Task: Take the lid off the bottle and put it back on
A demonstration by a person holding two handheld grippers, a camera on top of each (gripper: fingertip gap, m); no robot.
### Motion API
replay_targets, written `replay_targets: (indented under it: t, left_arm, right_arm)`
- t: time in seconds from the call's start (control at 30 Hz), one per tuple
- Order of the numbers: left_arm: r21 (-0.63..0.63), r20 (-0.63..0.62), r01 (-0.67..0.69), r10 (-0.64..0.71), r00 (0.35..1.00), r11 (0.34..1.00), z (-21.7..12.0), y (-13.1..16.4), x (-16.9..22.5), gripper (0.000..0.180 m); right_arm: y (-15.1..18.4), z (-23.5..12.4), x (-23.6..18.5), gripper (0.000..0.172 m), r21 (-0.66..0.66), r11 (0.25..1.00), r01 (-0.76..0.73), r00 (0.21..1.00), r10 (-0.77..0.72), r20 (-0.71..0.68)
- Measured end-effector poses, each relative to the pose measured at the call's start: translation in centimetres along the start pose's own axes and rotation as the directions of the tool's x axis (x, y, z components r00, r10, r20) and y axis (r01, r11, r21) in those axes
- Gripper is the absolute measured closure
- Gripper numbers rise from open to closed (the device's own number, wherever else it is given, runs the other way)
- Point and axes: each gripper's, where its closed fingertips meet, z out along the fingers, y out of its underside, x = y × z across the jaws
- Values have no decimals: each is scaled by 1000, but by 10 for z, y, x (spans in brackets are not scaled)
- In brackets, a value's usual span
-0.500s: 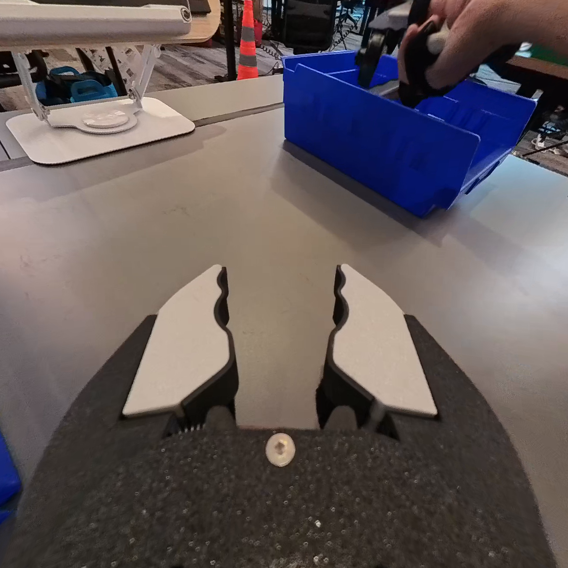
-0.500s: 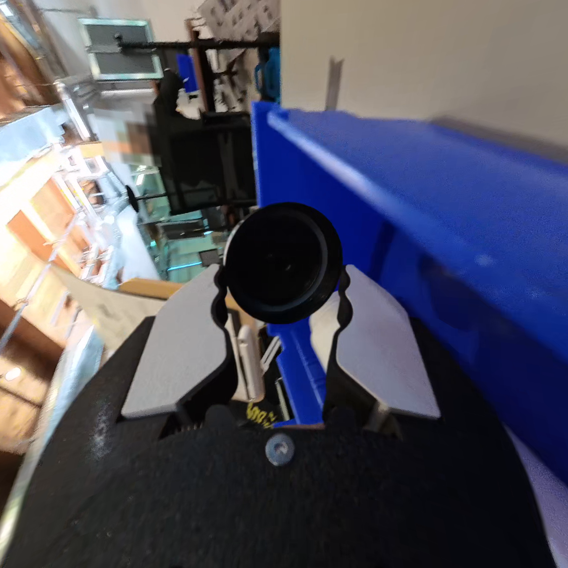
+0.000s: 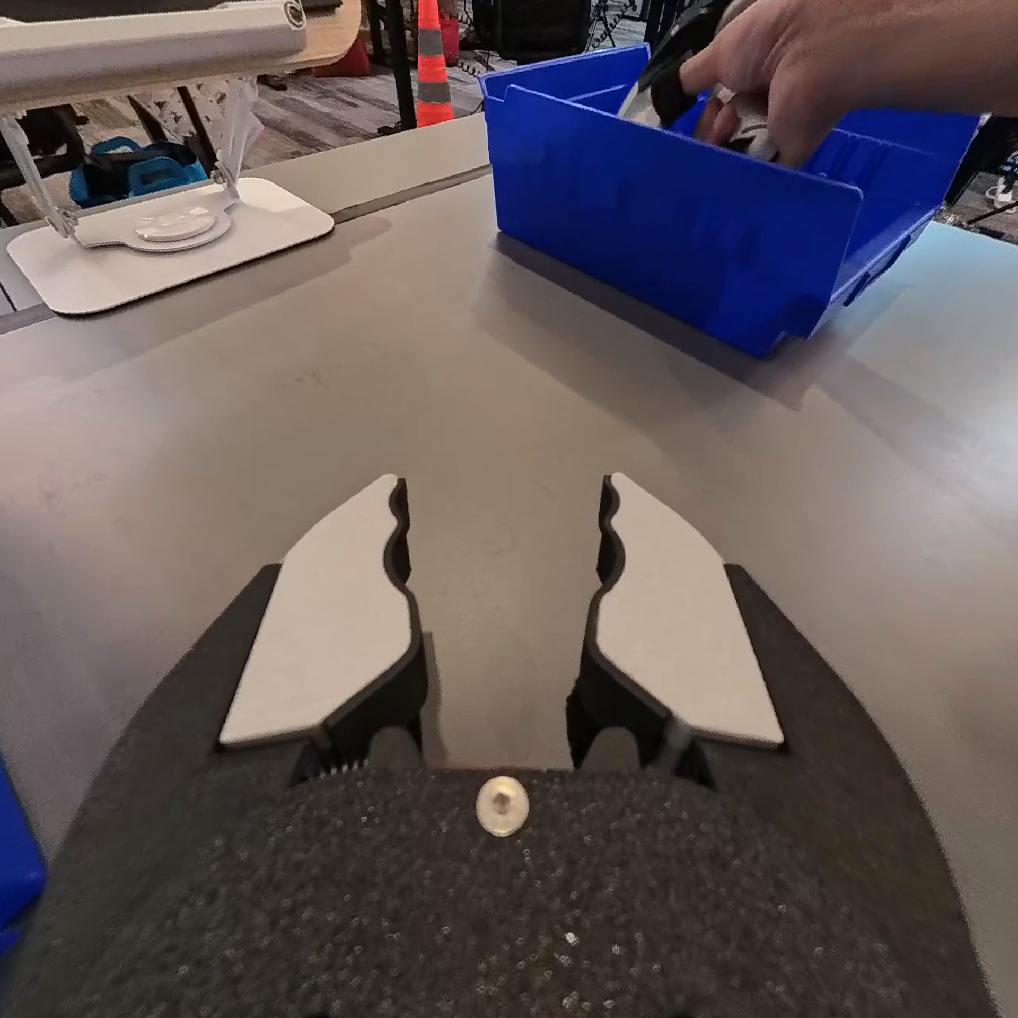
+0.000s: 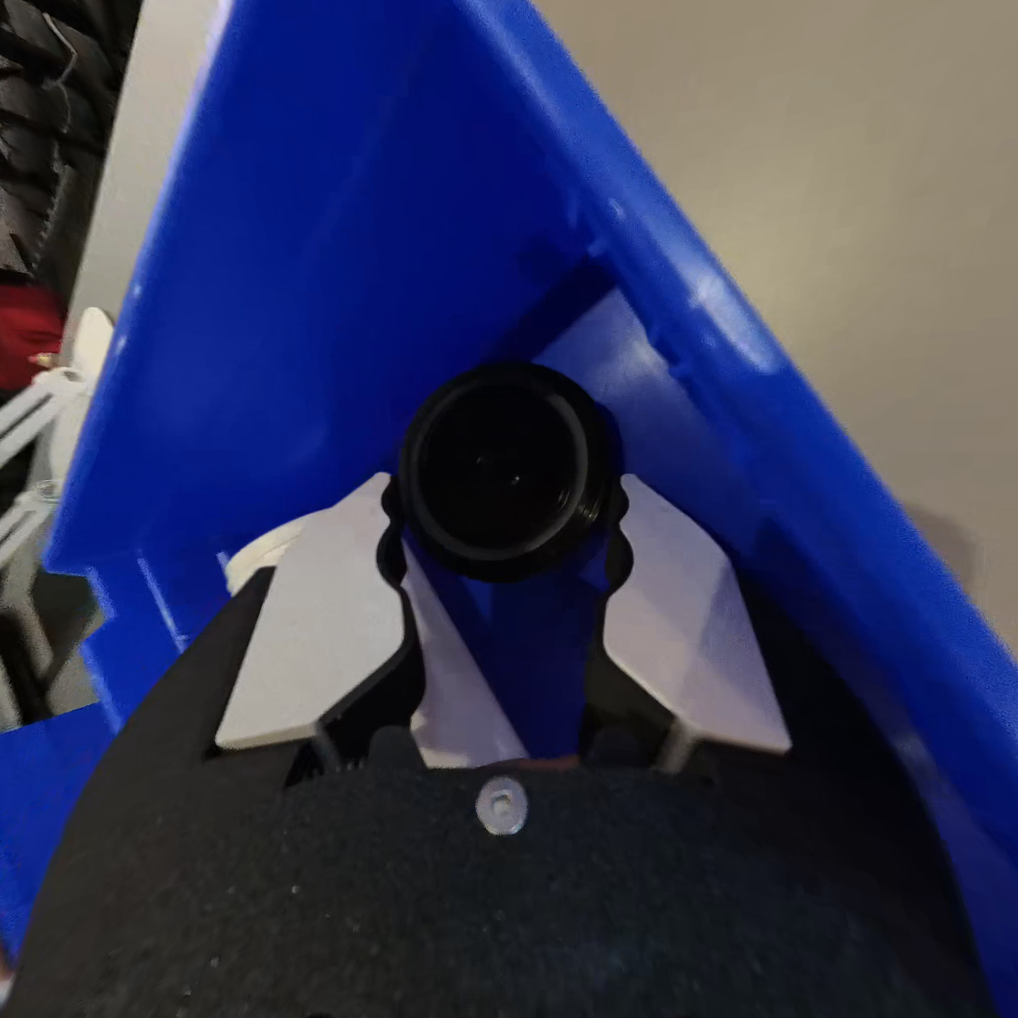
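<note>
My right gripper (image 4: 504, 490) is shut on a black round lid (image 4: 496, 468); both pads press its sides and its hollow, threaded side faces the camera. It hangs down inside the blue bin (image 4: 330, 275). In the left wrist view a person's hand (image 3: 799, 66) holds that gripper over the far side of the bin (image 3: 661, 220). My left gripper (image 3: 504, 485) is open and empty, low over the grey table (image 3: 330, 413), well short of the bin. No bottle shows plainly in either view.
A white stand with a flat base (image 3: 165, 242) sits at the table's far left. An orange cone (image 3: 432, 60) stands on the floor beyond. A blue edge (image 3: 16, 881) shows at the near left. Something white (image 4: 259, 551) lies in the bin.
My right gripper has tipped and gone down from the bin's rim into the bin, still gripping the lid. My left gripper has stayed in place, open.
</note>
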Motion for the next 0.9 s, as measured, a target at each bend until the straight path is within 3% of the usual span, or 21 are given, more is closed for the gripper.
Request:
replay_targets:
  t: [0.1, 0.2, 0.3, 0.37, 0.43, 0.53, 0.6, 0.67, 0.77, 0.83, 0.9]
  left_arm:
    - [-5, 1, -8, 8, 1000, 1000, 1, 1, 1, 115]
    - [-12, -5, -11, 11, 1000, 1000, 2, 3, 3, 114]
    - [-15, 5, -12, 12, 1000, 1000, 2, 4, 2, 114]
    - [0, 9, -12, 12, 1000, 1000, 1, 1, 0, 112]
    - [27, 31, -13, 12, 999, 1000, -3, -4, -5, 107]
    - [95, 42, 22, -26, 999, 995, -13, -15, -14, 97]
    - [143, 58, 75, -84, 995, 987, -22, -21, -24, 94]
    - [198, 62, 115, -129, 990, 973, -36, -31, -32, 93]
    - [255, 100, 179, -210, 973, 950, -64, -46, -44, 94]
    - [249, 159, 157, -200, 967, 956, -92, -52, -44, 94]
    - [255, 292, 127, -202, 935, 959, -126, -45, -51, 95]
  right_arm:
    - [-1, 0, 6, 100, 9, 996, 88, 994, -87, -63]
    - [-8, -7, 2, 87, 49, 983, 179, 982, -175, -73]
    - [-22, -33, -35, 86, 170, 929, 328, 944, -331, -12]
    - [-26, -72, -77, 86, 307, 834, 459, 870, -492, 38]
    - [-19, -122, -107, 89, 443, 673, 592, 755, -656, -12]
    - [18, -187, -125, 90, 586, 422, 692, 578, -810, -99]
    - [54, -215, -118, 95, 653, 337, 678, 514, -853, -93]
    - [92, -224, -99, 97, 695, 335, 636, 494, -869, -34]
    - [141, -206, -48, 93, 649, 412, 639, 520, -854, 29]
    - [162, -197, -15, 92, 611, 436, 660, 541, -841, 16]
    - [166, -197, 10, 91, 609, 402, 684, 552, -831, -71]
